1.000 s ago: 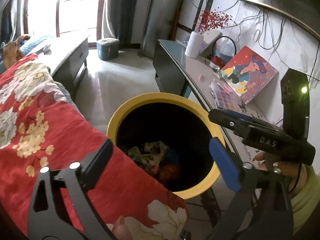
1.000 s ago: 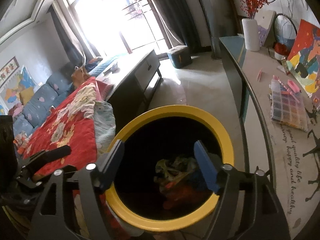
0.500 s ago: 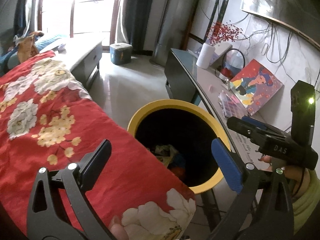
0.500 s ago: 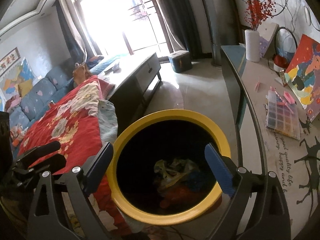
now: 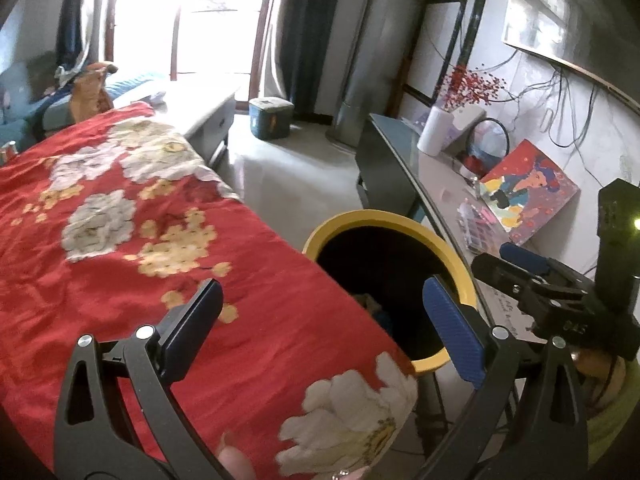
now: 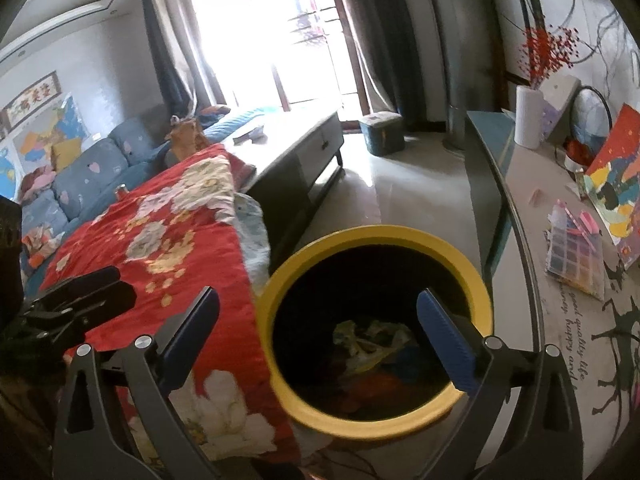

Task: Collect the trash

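The red floral blanket (image 5: pixel 160 248) filled the left wrist view, hiding half the yellow-rimmed bin (image 6: pixel 376 240). Only the right wrist view showed crumpled trash (image 6: pixel 372 344) inside. The right claw (image 6: pixel 318 336) was opening, empty; the left claw (image 5: pixel 320 332) gaped, empty.

Red floral blanket (image 5: pixel 168 264) spread across the left, edge just beside the bin. Behind it, blue sofa (image 6: pixel 84 172) w/ cushions, framed pic on the wall above. Low grey cabinet (image 6: pixel 296 140) near the bright window, dark curtains either side. Small teal box (image 6: pixel 380 134) on the floor by the curtain. Long desk (image 6: pixel 516 216) along the right wall: white vase (image 6: pixel 528 120) w/ red berry sprigs, colourful painting (image 5: pixel 528 192) leaning on the wall, clear bead organiser (image 6: pixel 576 252) flat beside it.
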The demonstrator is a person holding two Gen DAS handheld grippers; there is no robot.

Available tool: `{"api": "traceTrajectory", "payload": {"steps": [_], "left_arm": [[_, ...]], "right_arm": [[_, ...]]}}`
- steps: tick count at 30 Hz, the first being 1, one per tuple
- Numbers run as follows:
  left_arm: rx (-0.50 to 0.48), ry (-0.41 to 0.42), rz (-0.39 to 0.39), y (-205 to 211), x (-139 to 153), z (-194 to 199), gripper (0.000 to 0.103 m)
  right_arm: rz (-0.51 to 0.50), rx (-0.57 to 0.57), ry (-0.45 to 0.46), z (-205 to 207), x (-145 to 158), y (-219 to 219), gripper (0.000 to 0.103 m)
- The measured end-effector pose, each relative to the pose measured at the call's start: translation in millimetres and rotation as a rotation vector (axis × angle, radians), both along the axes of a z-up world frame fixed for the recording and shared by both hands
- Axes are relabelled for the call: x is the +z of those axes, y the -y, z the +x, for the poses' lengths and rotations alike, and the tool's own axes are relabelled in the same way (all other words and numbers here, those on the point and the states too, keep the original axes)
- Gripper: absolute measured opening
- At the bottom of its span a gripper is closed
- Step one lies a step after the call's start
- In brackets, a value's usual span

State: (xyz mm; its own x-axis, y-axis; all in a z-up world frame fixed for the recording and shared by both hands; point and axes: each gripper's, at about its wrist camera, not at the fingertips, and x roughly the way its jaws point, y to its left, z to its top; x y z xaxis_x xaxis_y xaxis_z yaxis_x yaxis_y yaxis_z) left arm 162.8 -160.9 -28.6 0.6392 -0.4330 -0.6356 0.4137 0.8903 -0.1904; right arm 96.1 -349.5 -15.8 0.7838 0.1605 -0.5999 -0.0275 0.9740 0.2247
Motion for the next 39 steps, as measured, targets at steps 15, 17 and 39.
{"api": "traceTrajectory", "payload": {"steps": [15, 17, 39], "left_arm": [[0.192, 0.105, -0.006, -68, 20, -42, 0.092], [0.217, 0.126, -0.002, -78, 23, -48, 0.092], [0.370, 0.327, 0.019, -124, 25, -115, 0.092]], "right_arm": [[-0.040, 0.078, 0.137, -33, 25, -60, 0.096], [-0.043, 0.079, 0.170, -38, 27, -67, 0.096], [-0.103, 0.062, 0.514, -89, 35, -117, 0.096]]}}
